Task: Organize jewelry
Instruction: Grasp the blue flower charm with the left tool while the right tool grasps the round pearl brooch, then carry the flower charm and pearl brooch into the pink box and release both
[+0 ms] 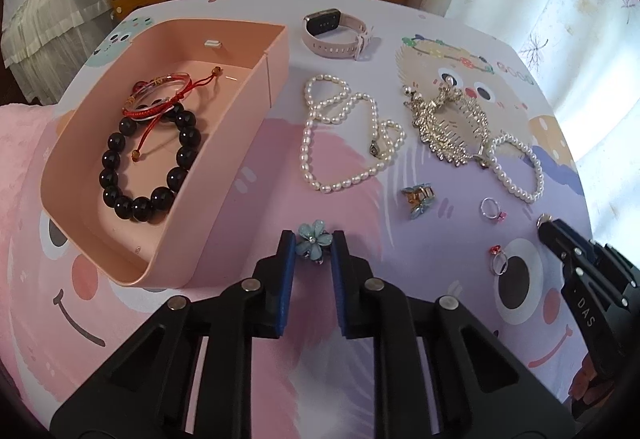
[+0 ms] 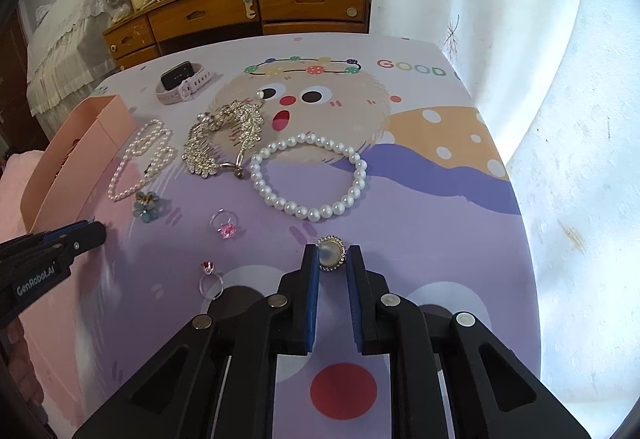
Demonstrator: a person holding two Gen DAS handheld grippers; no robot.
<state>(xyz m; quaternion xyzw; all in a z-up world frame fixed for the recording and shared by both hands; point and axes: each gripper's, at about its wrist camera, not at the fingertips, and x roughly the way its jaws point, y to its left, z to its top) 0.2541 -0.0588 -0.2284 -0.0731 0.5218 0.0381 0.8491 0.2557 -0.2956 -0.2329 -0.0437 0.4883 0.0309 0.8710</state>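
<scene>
The pink box point(image 1: 168, 143) sits just left of the left gripper point(image 1: 313, 239), whose pads pinch a blue flower clip point(image 1: 315, 237). The right gripper point(image 2: 332, 257) pinches a round pearl brooch point(image 2: 331, 254) against the tablecloth point(image 2: 420, 223).

cartoon-print table point(image 2: 420, 223): pink box point(image 1: 224, 143), scattered jewelry point(image 2: 308, 177)

The right claw point(image 2: 333, 259) pinches a round pearl brooch point(image 2: 331, 254) just below the pearl bracelet point(image 2: 308, 177).
</scene>
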